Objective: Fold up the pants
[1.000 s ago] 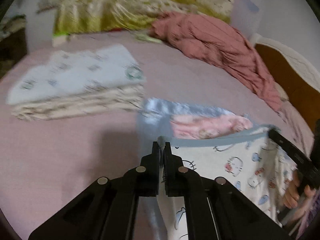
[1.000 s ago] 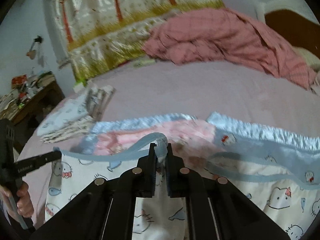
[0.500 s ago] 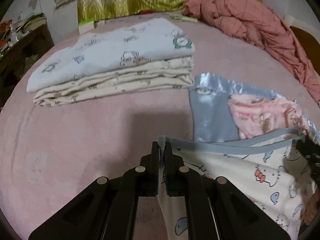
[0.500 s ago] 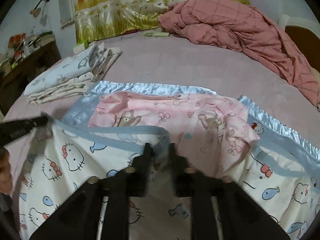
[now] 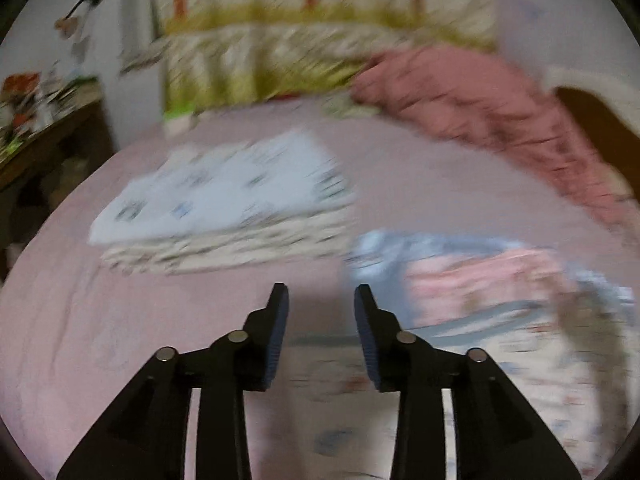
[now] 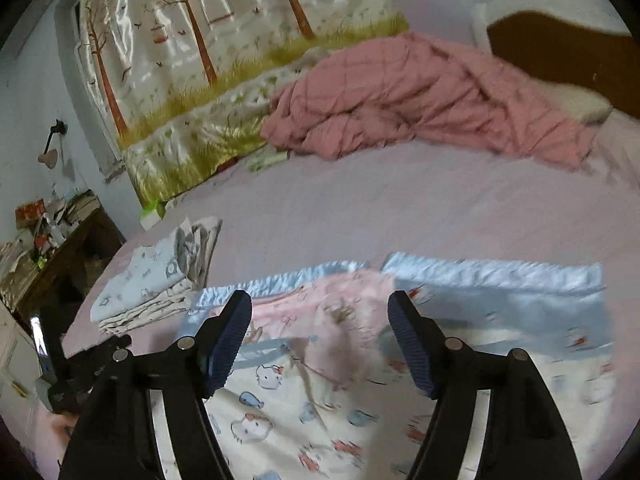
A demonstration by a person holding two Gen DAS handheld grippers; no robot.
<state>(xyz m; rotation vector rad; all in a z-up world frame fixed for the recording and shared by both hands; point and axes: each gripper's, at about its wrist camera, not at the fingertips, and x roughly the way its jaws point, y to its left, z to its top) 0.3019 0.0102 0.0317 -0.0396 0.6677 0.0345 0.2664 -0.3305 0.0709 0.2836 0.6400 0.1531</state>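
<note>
The pants (image 6: pixel 320 412) are white with cartoon cats and a blue waistband. They lie flat on the pink bed, folded over a pink inner layer and blue satin trim. In the left wrist view they (image 5: pixel 500 364) show blurred at lower right. My left gripper (image 5: pixel 321 300) is open and empty above the pants' left edge. My right gripper (image 6: pixel 320 308) is open and empty above the waistband. The left gripper's body (image 6: pixel 86 372) shows at the right wrist view's left edge.
A stack of folded clothes (image 5: pixel 224 204) (image 6: pixel 156 284) lies on the bed to the left. A crumpled pink quilt (image 6: pixel 404 96) lies at the far right by a wooden headboard (image 6: pixel 568 52). A cluttered dark table (image 6: pixel 52 248) stands at the left. A printed curtain (image 6: pixel 224 52) hangs behind.
Both grippers have opened and let go of the blue waistband. The pants now lie flat on the bed. Both grippers have lifted and tilted up; the left view is blurred with motion.
</note>
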